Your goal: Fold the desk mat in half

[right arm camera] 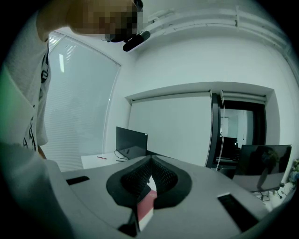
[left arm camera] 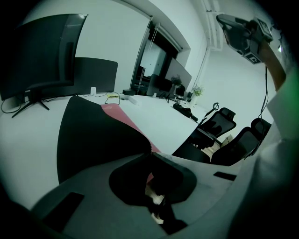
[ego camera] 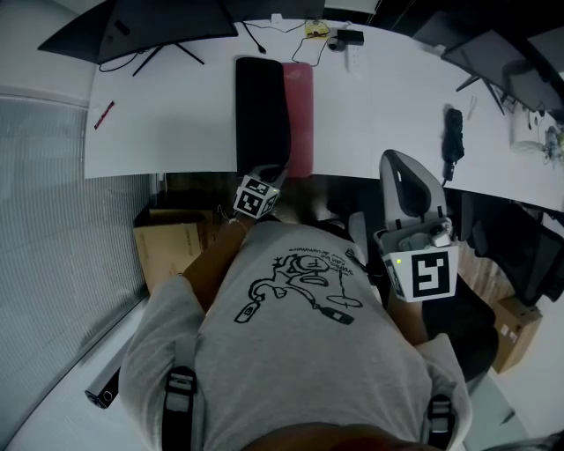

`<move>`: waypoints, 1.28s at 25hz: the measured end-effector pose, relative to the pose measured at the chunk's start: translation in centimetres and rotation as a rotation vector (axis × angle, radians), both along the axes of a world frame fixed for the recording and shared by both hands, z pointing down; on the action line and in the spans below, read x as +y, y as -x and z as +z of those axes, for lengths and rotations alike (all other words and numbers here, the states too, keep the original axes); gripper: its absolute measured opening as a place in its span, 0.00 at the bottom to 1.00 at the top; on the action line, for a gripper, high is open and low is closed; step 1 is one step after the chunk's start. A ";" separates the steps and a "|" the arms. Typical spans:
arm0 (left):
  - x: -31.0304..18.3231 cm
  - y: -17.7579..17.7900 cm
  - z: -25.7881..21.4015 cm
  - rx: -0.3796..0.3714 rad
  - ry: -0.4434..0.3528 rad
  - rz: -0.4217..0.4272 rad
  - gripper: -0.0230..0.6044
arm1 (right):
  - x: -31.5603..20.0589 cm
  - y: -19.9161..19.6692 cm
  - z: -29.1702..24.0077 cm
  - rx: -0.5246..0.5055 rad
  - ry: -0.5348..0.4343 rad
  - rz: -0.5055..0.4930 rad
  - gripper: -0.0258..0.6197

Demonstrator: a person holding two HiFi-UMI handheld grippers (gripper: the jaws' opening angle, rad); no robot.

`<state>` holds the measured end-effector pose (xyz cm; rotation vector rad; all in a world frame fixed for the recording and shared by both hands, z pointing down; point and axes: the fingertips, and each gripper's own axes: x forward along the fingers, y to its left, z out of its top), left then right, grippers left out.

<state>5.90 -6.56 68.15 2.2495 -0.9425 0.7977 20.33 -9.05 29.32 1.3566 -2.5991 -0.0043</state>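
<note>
The desk mat lies lengthwise on the white desk, its black layer over a pink one that shows along the right side. My left gripper is at the mat's near end by the desk's front edge. In the left gripper view its jaws are shut, with the mat's stitched black edge running into their tips. My right gripper is raised off to the right, away from the mat, and also shows in the left gripper view. Its jaws are shut with nothing between the tips.
Monitors and cables stand along the desk's far edge. A red pen lies at the left and a black object at the right. A cardboard box sits under the desk. Office chairs stand to the right.
</note>
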 end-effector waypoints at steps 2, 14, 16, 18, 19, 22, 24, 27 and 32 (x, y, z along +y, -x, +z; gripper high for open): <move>0.1 -0.3 0.1 -0.001 0.002 0.011 0.09 | -0.1 0.0 -0.4 -0.022 -0.004 0.018 0.05; 0.5 -2.5 0.3 -0.002 0.013 0.066 0.09 | 0.4 -1.8 0.0 -0.005 0.004 0.042 0.05; 0.5 -2.8 0.4 -0.002 0.016 0.077 0.09 | 0.5 -2.0 0.3 0.002 0.010 0.046 0.05; 0.4 -3.1 0.5 -0.002 0.016 0.085 0.09 | 0.3 -2.2 0.0 -0.023 0.007 0.069 0.05; 0.4 -3.3 0.6 -0.003 0.016 0.088 0.09 | 0.1 -2.3 -0.3 -0.045 0.004 0.087 0.05; 0.4 -3.7 0.6 -0.003 0.017 0.098 0.09 | 0.2 -2.7 -0.3 -0.043 0.005 0.098 0.05; 0.4 -3.9 0.7 -0.001 0.018 0.106 0.09 | 0.7 -3.0 0.2 -0.006 0.010 0.080 0.05; 0.3 -4.3 0.7 -0.001 0.020 0.116 0.09 | 0.7 -3.3 0.2 -0.005 0.006 0.085 0.05; 0.2 -5.1 0.9 0.000 0.024 0.135 0.09 | 0.5 -4.0 -0.4 -0.039 0.004 0.132 0.05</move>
